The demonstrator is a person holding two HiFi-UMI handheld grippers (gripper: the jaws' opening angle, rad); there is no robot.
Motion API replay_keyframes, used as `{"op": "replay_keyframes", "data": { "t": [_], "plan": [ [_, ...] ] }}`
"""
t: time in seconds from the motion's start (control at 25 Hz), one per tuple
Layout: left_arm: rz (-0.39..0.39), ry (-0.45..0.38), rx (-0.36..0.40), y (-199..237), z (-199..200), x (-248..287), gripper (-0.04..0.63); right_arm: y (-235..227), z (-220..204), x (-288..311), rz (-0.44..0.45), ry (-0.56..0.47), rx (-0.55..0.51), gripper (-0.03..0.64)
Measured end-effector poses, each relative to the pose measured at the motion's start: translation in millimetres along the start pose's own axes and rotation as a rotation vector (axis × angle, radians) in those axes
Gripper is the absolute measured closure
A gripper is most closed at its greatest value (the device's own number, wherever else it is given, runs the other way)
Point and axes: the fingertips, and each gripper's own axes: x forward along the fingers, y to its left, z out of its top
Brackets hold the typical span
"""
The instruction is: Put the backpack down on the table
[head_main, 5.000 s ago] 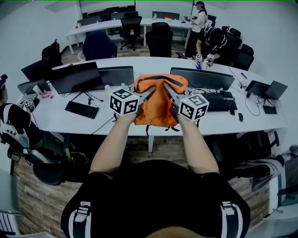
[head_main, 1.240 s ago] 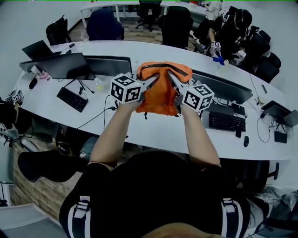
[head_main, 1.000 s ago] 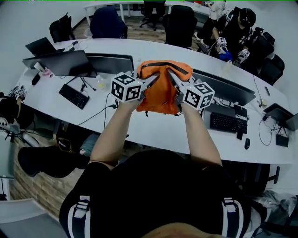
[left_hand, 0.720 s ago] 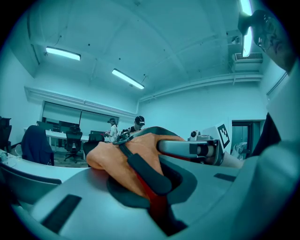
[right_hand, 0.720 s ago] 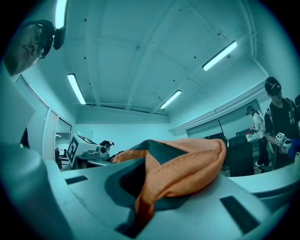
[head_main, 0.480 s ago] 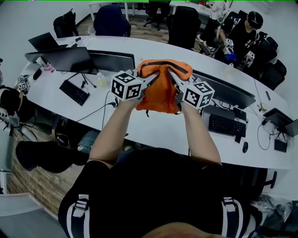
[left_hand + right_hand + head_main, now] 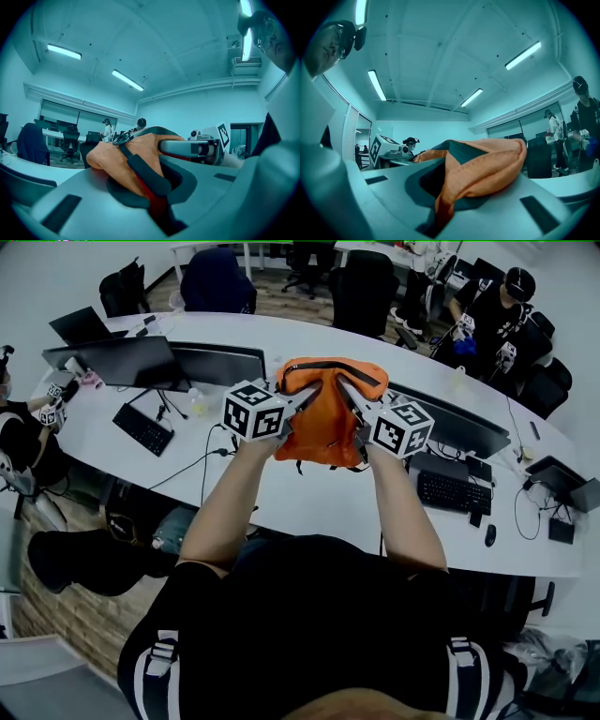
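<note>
Fingers of my left gripper (image 7: 302, 407) and right gripper (image 7: 349, 407) pinch the backpack (image 7: 323, 432) by its top rim above the counter (image 7: 309, 501); I judge it soft, light, prone to slump.

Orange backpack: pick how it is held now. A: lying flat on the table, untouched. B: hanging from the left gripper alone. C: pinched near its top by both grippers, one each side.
C: the left gripper and the right gripper are each shut on the orange backpack near its top.
</note>
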Motion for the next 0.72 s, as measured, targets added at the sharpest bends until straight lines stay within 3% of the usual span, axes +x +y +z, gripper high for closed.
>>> {"op": "replay_keyframes", "data": {
  "t": [0.72],
  "plan": [
    [-0.081,0.029,-0.002,33,-6,25,0.549,-31,-9,20,-0.057,0.011,0.028,0.58]
  ]
}}
